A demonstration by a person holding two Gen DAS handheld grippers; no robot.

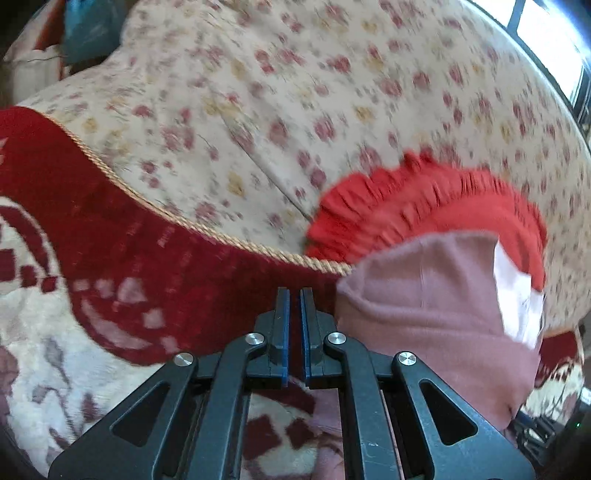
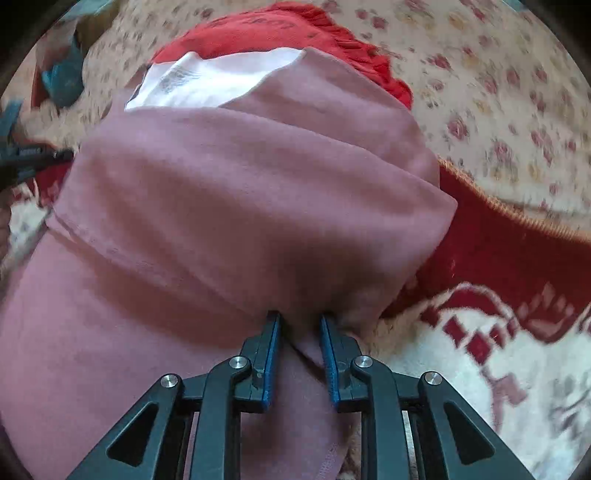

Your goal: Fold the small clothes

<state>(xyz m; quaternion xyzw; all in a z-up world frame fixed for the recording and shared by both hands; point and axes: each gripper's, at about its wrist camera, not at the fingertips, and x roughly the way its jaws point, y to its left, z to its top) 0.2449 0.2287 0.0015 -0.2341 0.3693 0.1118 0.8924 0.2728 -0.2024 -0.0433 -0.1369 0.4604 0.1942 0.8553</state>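
Note:
A mauve-pink garment point(image 2: 236, 192) lies folded over on the red and cream carpet, with a white garment point(image 2: 207, 81) and a red frilled garment point(image 2: 266, 29) behind it. My right gripper point(image 2: 298, 319) stands partly open with a fold of the mauve cloth between its fingers. In the left wrist view the mauve garment point(image 1: 436, 302) lies to the right of my left gripper point(image 1: 294, 293), with the white garment point(image 1: 517, 302) and the red frilled garment point(image 1: 424, 203) beyond. The left gripper's fingers are nearly together, a narrow gap between them, nothing held. It hovers over the carpet's red border.
The red and cream patterned carpet point(image 1: 122, 258) lies under the grippers. A floral beige bedspread point(image 1: 295, 92) with a rope-trim edge spreads behind. A teal item point(image 1: 88, 29) sits far left. A window point(image 1: 554, 44) is at the top right.

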